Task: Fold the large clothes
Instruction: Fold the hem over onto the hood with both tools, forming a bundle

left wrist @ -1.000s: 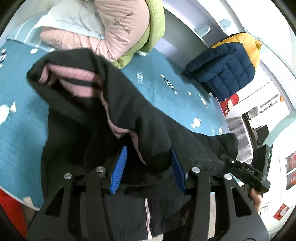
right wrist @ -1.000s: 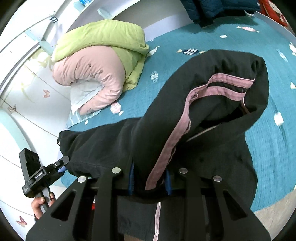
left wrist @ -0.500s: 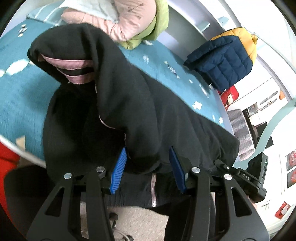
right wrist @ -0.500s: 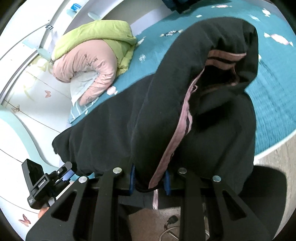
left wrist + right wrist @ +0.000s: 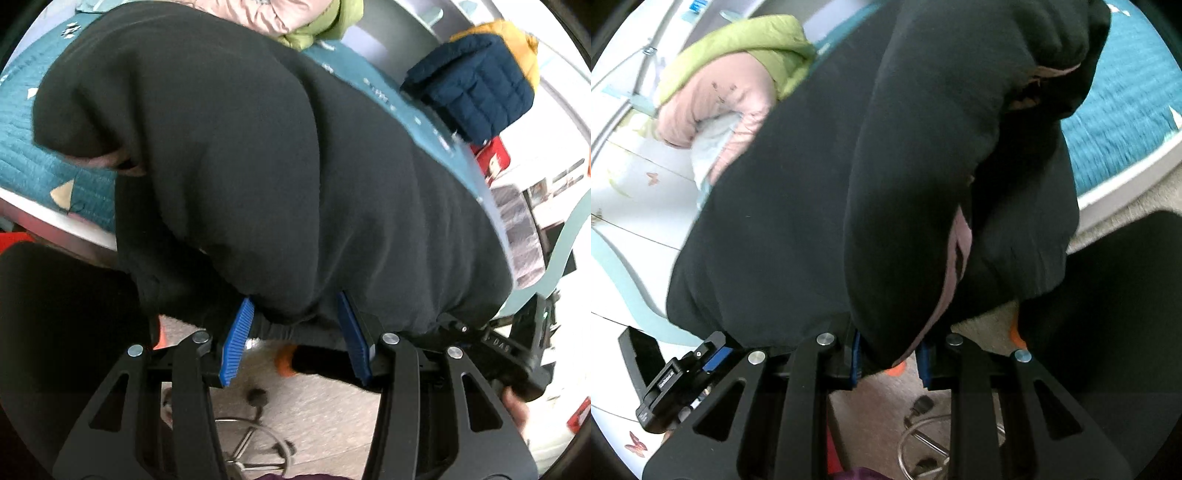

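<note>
Both your claws are clamped on the black garment (image 5: 280,177), left claw (image 5: 295,332) and right claw (image 5: 890,360) pinching its near hem, so it hangs off the bed (image 5: 40,173) edge above open floor (image 5: 325,410), navy jacket (image 5: 476,88) far back.

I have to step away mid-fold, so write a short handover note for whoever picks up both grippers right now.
Left gripper: blue pads apart, the black garment bunched between them; a firm pinch cannot be confirmed.
Right gripper: shut on the same garment's pink-striped edge.
Garment: lifted, hanging between both grippers past the edge of the teal bed, above the floor.
Other clothes on the bed: pink and green jacket, navy and yellow jacket.
Done: garment picked up.
Left: lay it flat, fold it.
</note>
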### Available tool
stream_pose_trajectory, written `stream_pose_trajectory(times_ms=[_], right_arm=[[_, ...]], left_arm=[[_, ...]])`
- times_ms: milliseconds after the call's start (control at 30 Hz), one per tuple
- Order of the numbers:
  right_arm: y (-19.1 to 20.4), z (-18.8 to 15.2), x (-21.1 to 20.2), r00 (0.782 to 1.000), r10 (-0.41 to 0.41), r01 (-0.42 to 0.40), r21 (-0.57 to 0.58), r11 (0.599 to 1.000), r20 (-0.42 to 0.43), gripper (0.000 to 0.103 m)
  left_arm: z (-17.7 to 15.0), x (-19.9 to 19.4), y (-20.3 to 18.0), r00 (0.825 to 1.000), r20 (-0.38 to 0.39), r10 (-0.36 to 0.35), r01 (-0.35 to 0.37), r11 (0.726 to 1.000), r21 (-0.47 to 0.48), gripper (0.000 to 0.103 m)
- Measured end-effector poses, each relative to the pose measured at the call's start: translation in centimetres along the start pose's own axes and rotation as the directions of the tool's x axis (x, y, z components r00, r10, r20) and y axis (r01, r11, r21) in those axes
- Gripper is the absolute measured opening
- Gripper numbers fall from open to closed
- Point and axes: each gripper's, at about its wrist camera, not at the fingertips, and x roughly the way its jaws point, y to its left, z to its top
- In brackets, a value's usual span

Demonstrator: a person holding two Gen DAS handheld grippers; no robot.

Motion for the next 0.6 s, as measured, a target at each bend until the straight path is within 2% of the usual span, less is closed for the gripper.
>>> stream_pose_trajectory(times_ms=[133,233,300,333,367,500,567,600], right_arm=[[-0.8,-0.1,2.2,0.997,-0.053,0.055,0.028,0.998,-0.049,0.023],[-0.7,0.2,3.4,0.992,-0.076,0.081,0.046,0.996,-0.096,0.027],[0.0,0.4,3.3,0.993,-0.069,0.074,0.040,0.997,-0.097,0.032],[0.4,0.5,2.7,0.994,-0.065,0.068,0.032,0.997,-0.084,0.033],[0.8,0.5,2.2,0.995,-0.062,0.064,0.023,0.998,-0.078,0.033],[2.4,-0.3,-1.5,0.997,-0.074,0.072,-0.070,0.995,-0.027,0.036],[2.8,-0.6,-3.8,0.996,-0.088,0.086,-0.119,0.989,-0.007,0.036],[3.3,-0.5,-5.3,0.994,-0.109,0.110,-0.153,0.982,0.014,0.036]], left_arm=[[-0.7,2.0,0.6,0.998,-0.051,0.028,-0.029,0.999,-0.027,0.048],[-0.8,2.1,-0.1,0.997,-0.070,0.017,-0.018,1.000,-0.010,0.048],[-0.7,1.5,-1.0,0.997,-0.076,-0.002,0.002,1.000,0.009,0.049],[-0.8,1.0,-1.5,0.997,-0.079,-0.018,0.019,1.000,0.020,0.051],[-0.9,0.7,-1.9,0.997,-0.081,-0.021,0.023,0.999,0.027,0.058],[-2.0,-3.4,-3.6,0.996,-0.050,-0.069,0.075,0.989,0.128,0.062],[-1.7,-5.5,-5.6,0.994,-0.014,-0.105,0.105,0.974,0.203,0.075],[-1.4,-6.3,-6.6,0.994,0.008,-0.110,0.105,0.966,0.235,0.077]])
